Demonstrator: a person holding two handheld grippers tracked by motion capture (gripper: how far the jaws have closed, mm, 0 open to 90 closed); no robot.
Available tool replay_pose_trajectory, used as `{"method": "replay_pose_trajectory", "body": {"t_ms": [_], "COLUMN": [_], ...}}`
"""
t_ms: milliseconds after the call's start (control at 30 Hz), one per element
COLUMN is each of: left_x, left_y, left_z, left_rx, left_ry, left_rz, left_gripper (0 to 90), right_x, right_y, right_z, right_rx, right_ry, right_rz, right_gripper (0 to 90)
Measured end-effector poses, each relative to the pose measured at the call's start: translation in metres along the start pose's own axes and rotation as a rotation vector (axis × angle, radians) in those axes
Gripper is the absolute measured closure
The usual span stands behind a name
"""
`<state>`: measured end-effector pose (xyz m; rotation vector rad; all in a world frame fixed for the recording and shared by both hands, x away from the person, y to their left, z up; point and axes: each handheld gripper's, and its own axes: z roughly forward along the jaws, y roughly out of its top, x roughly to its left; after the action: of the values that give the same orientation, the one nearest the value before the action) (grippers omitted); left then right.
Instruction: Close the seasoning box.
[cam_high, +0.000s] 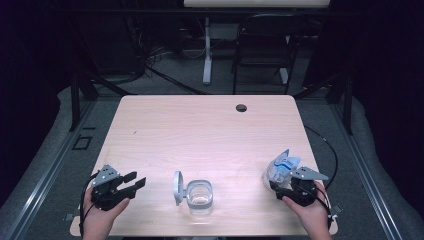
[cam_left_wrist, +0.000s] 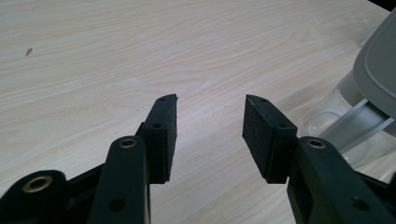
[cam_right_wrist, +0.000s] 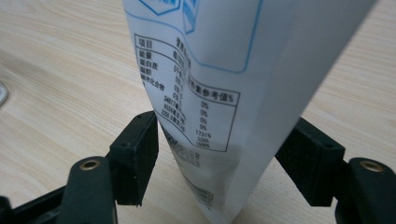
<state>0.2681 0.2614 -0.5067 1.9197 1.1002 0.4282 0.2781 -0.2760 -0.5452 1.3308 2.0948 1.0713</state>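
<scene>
Right gripper view: glossy white pouch (cam_right_wrist: 224, 93) w/ printed table.

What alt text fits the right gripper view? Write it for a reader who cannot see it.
A white pouch printed with blue outlines and a nutrition table stands between the right gripper and its two black jaws. The left jaw touches its edge, while the right one looks just clear. Pale wooden table lies behind.
</scene>
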Motion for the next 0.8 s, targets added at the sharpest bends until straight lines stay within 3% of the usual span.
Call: {"method": "replay_pose_trajectory", "body": {"t_ms": [800], "left_x": [0.003], "left_y": [-0.002], "left_z": [0.001], "left_rx": [0.011], "left_ry": [0.004], "left_rz": [-0.009], "left_gripper": [55.2], "right_x": [0.002], "right_y": [-0.012], "right_z": [0.02], "right_rx": [-0.009], "right_ry": [-0.027], "right_rz": [-0.002], "right_gripper": [31.6]}}
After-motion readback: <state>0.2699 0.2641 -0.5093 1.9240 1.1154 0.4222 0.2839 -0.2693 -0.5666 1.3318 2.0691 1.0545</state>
